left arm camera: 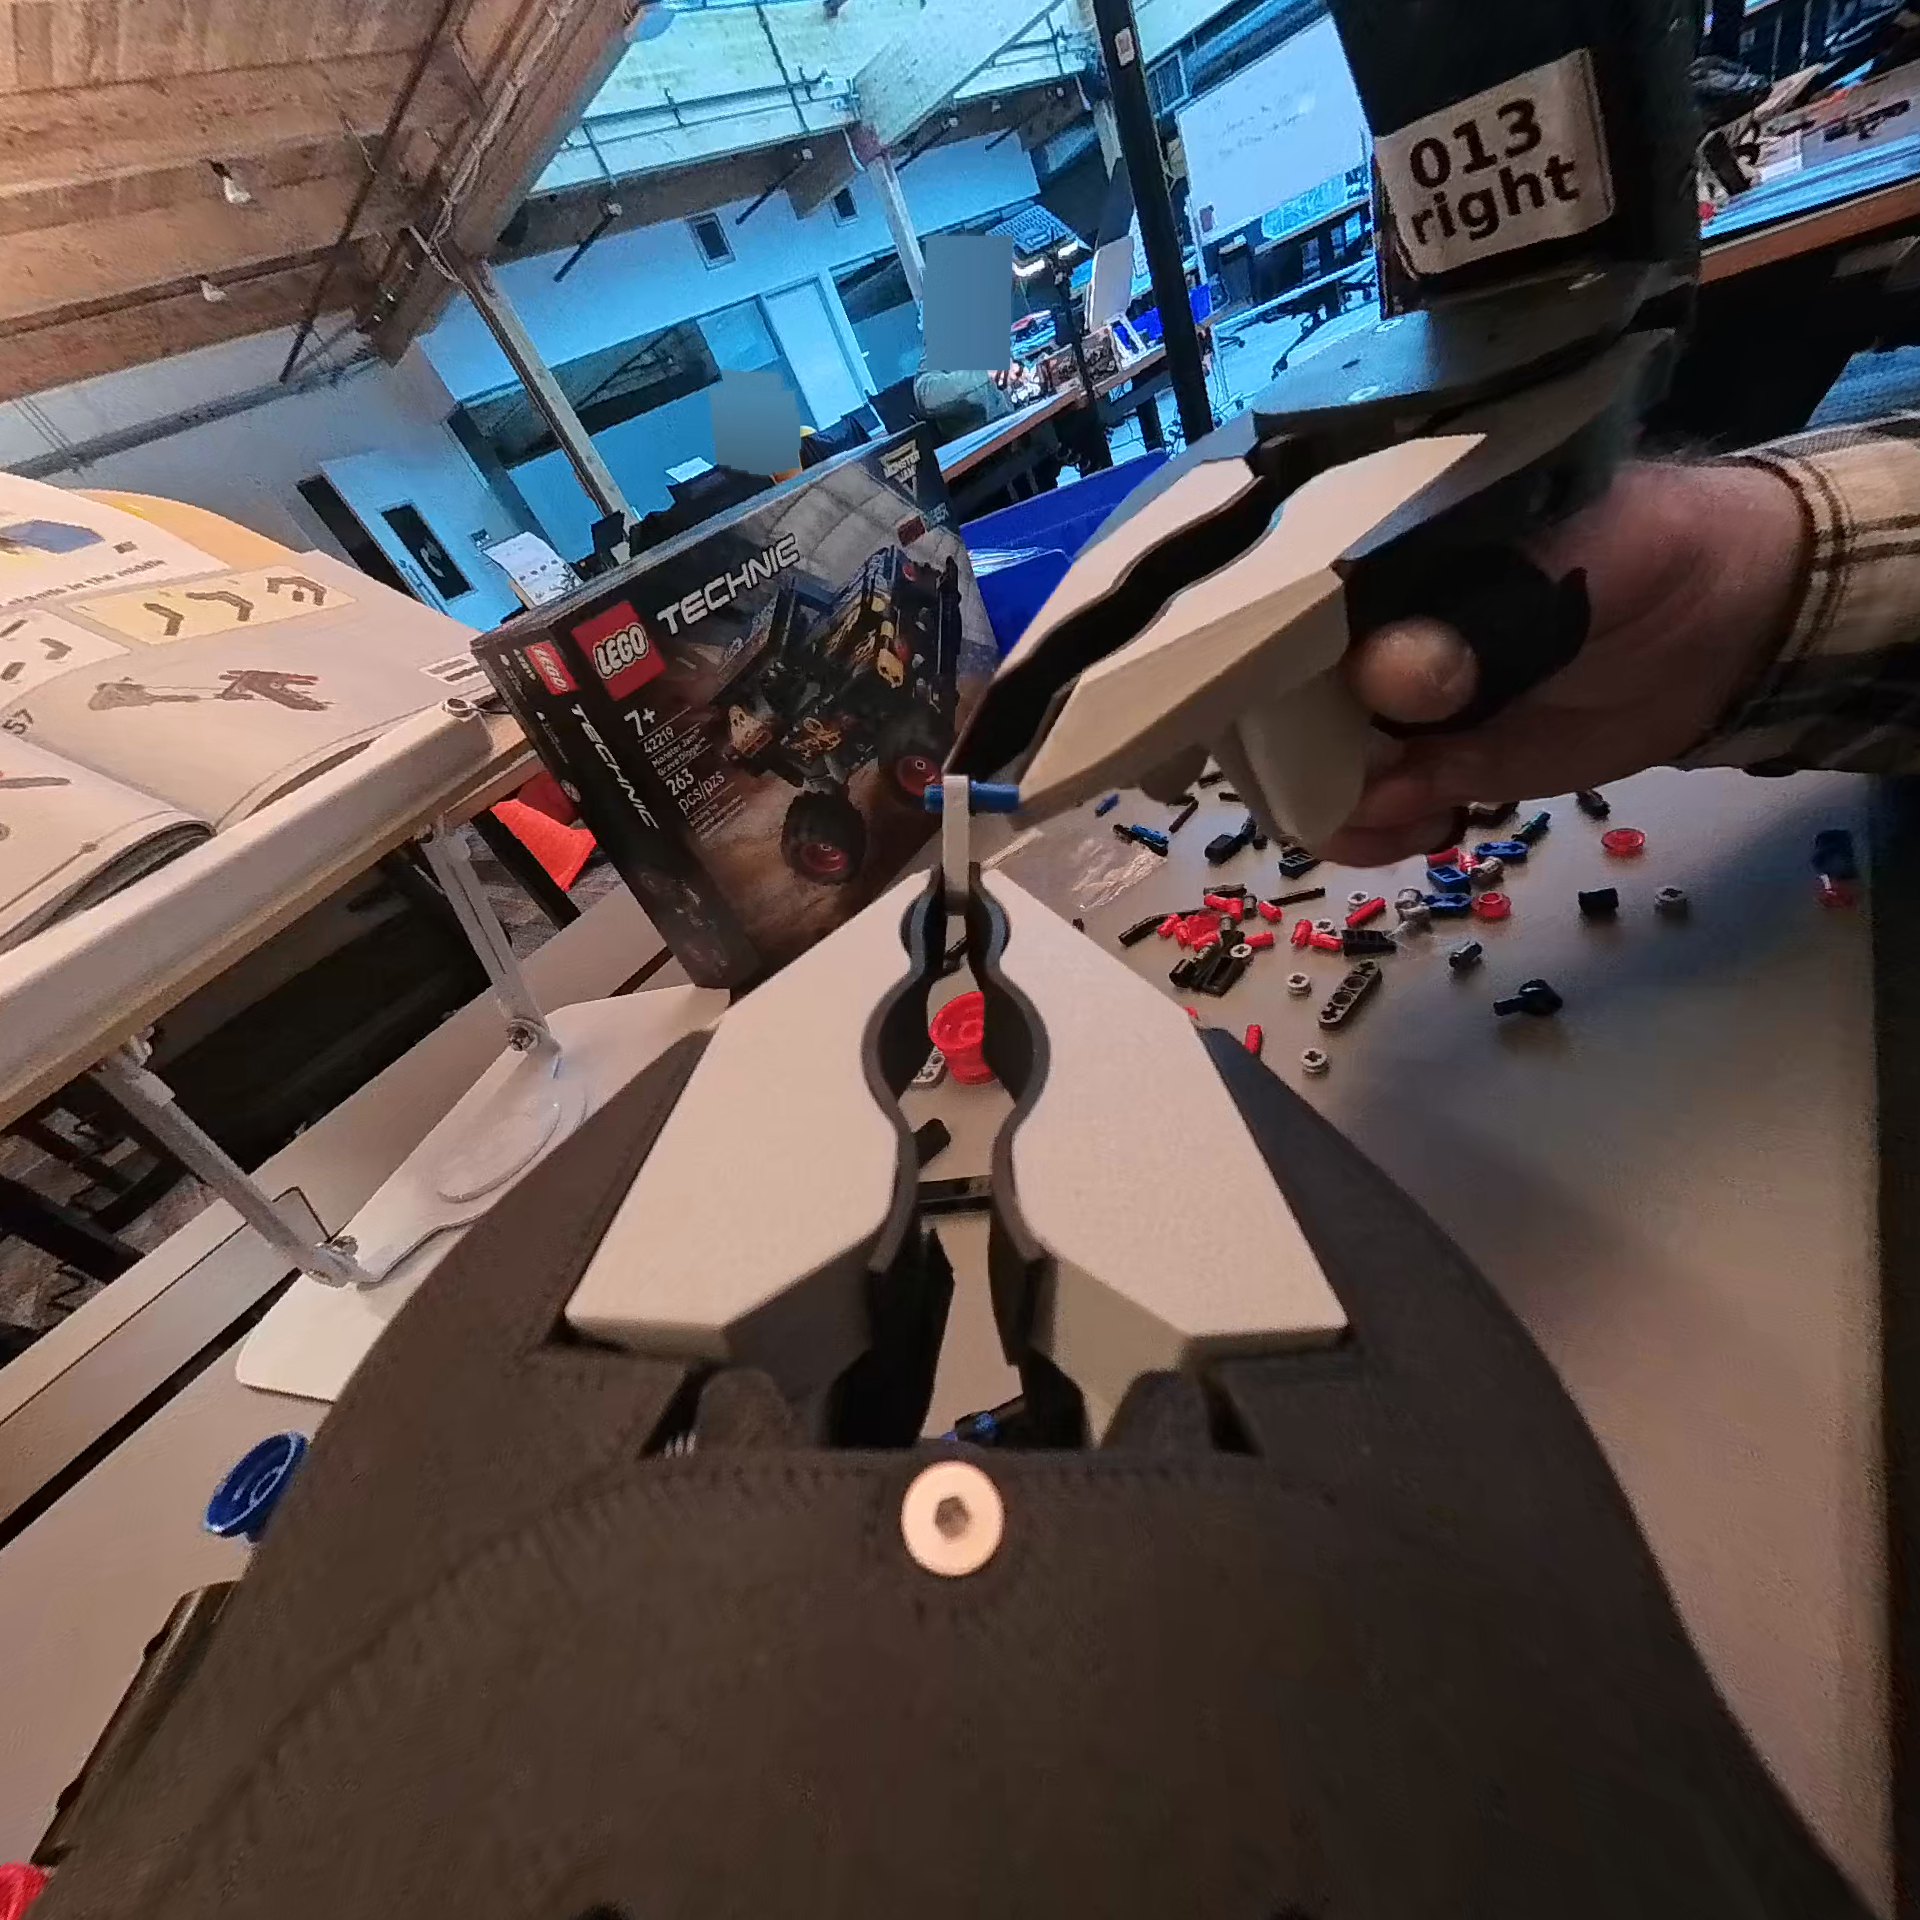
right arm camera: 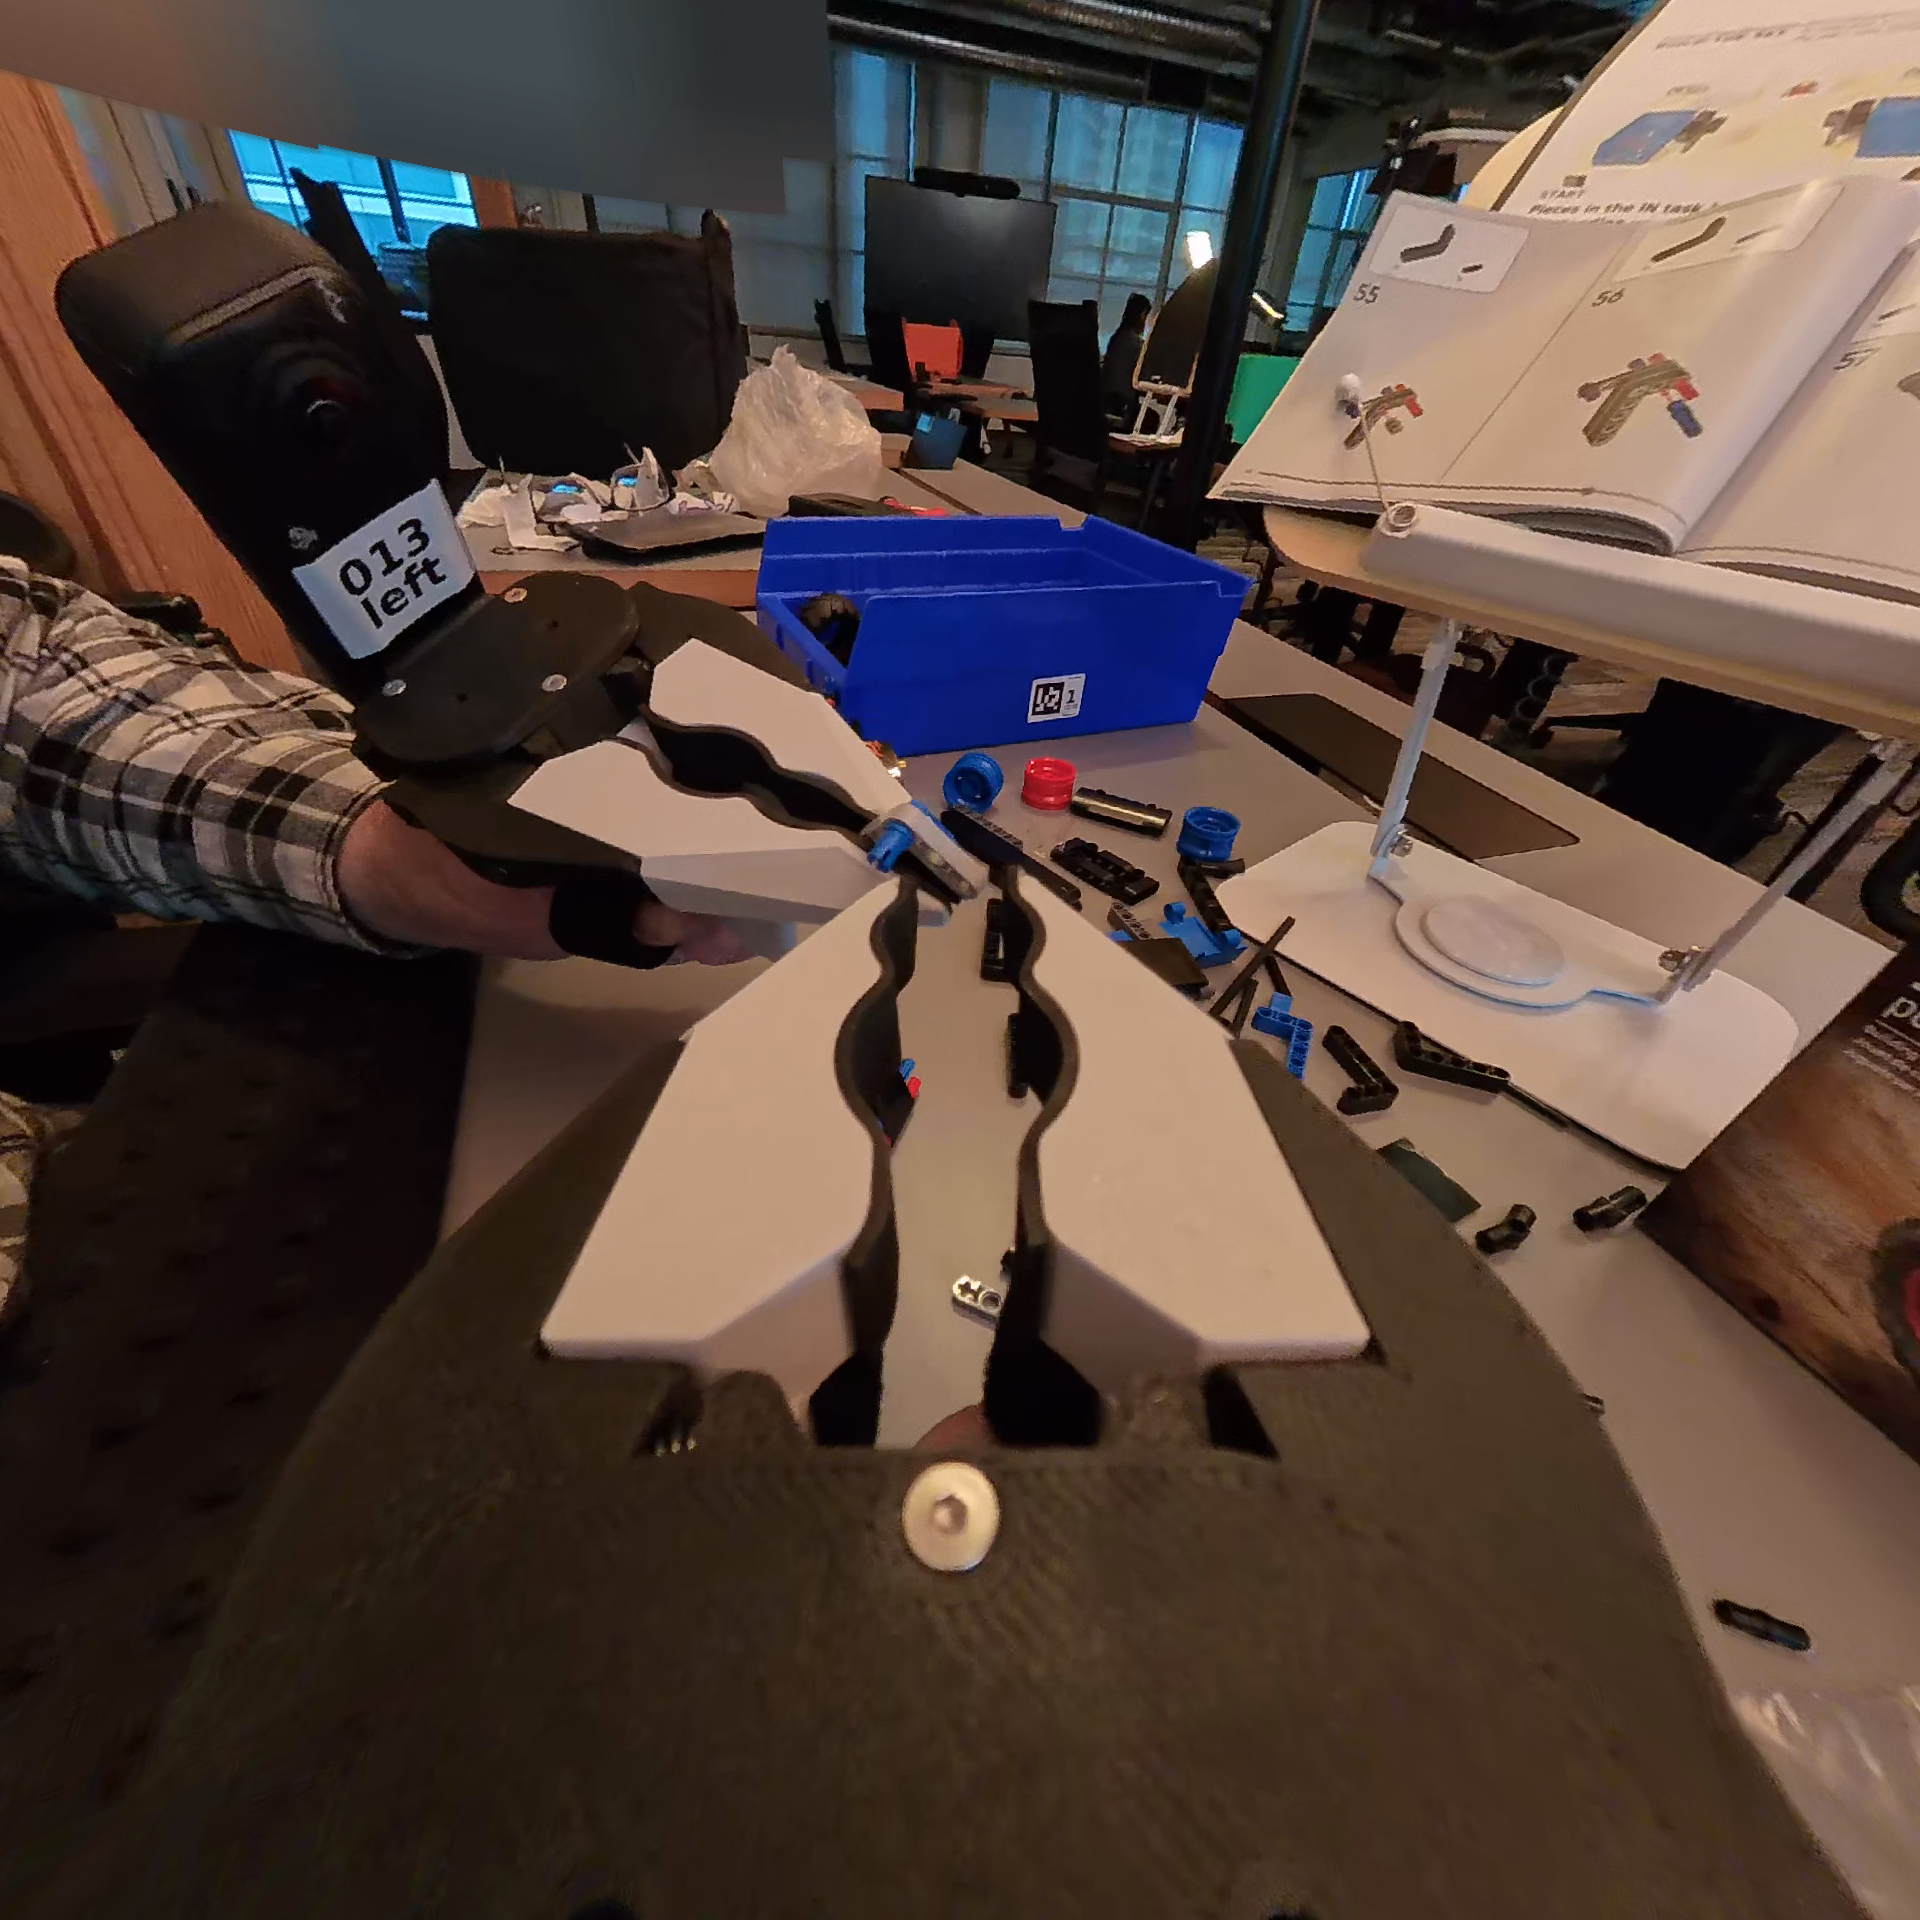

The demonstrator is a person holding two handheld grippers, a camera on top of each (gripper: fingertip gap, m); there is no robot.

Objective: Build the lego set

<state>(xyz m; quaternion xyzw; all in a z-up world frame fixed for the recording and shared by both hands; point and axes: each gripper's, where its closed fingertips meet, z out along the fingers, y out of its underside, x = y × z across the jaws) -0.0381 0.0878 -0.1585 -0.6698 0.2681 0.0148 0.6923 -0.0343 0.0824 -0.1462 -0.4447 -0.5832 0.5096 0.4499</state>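
My left gripper (left arm camera: 956,883) is shut on a thin light-grey beam (left arm camera: 956,847) that stands up out of its fingertips. A blue pin (left arm camera: 966,798) sits crosswise through the beam's top hole. My right gripper (left arm camera: 1000,790) comes in from the upper right, and its tips touch the pin's right end. In the right wrist view my right gripper (right arm camera: 961,894) has its jaws a little apart with nothing between them. There the left gripper (right arm camera: 914,842) holds the beam (right arm camera: 954,871) and pin (right arm camera: 888,844) just left of my right fingertips.
The set's box (left arm camera: 748,707) stands behind the grippers. An open instruction booklet (right arm camera: 1558,364) rests on a white stand (right arm camera: 1507,966). A blue bin (right arm camera: 987,634) sits at the back. Loose red, blue and black parts (left arm camera: 1351,914) cover the grey table, with wheel hubs (right arm camera: 1047,781) among them. Only a small space, under 4 cm, lies between the two pairs of fingers.
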